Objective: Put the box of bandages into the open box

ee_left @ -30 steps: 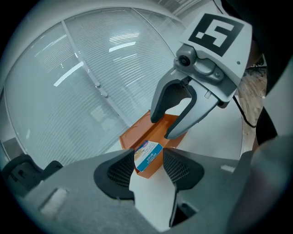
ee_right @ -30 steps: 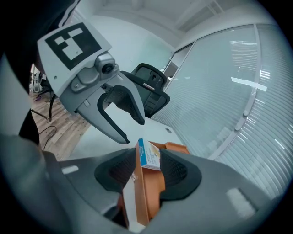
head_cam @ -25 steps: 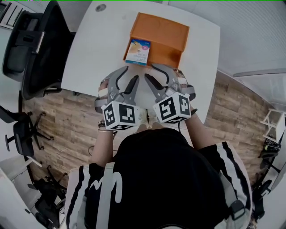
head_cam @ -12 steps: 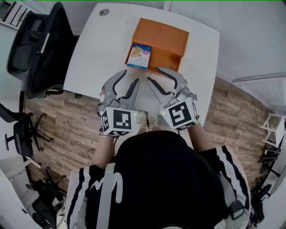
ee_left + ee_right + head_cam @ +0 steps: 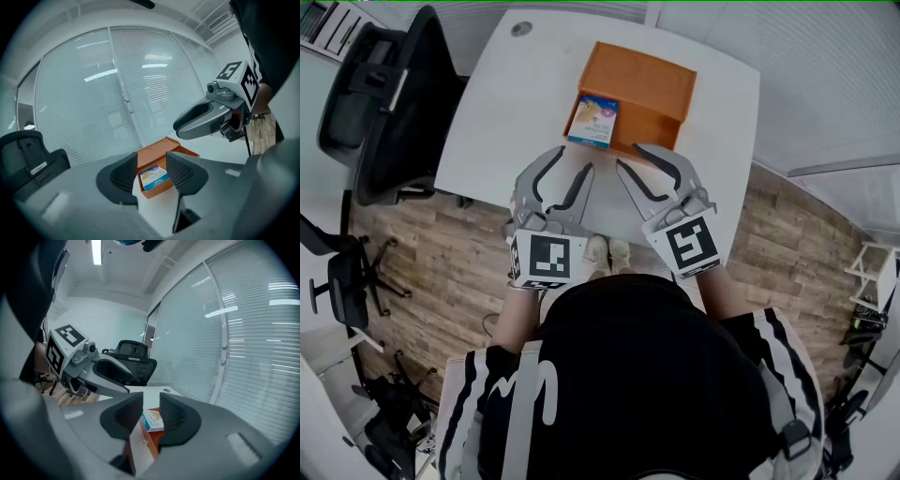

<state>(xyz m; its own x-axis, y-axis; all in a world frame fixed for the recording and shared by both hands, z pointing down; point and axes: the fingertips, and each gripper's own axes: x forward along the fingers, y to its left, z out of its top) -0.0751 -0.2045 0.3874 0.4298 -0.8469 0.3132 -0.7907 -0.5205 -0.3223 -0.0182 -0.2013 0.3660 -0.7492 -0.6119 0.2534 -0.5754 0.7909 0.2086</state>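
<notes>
**Both grippers empty near the counter's front edge; bandages already in the orange box**

**Head view.** A white counter (image 5: 511, 103) carries an orange open box (image 5: 652, 70). The box of bandages (image 5: 592, 120) lies inside it, in the near left corner, with its printed face turned up. The left gripper (image 5: 572, 161) and the right gripper (image 5: 632, 157) are held side by side over the counter's near edge. Both point toward the orange box. A black office chair (image 5: 384, 103) stands to the left of the counter on the wood floor (image 5: 441, 272).

**Left gripper view.** The fingers (image 5: 117, 176) stand moderately apart with nothing between them. Beyond the gap is the orange box, with the box of bandages propped in its front corner. The right gripper hangs in the air at the right, clear of the counter. Slatted blinds (image 5: 140, 84) close the background.

**Right gripper view.** The fingers (image 5: 176, 416) have just been closing and now leave a narrow gap, with nothing held in it. Past them is the blue and white box of bandages, resting in the orange box. The left gripper shows at the left, with the chair behind it.
</notes>
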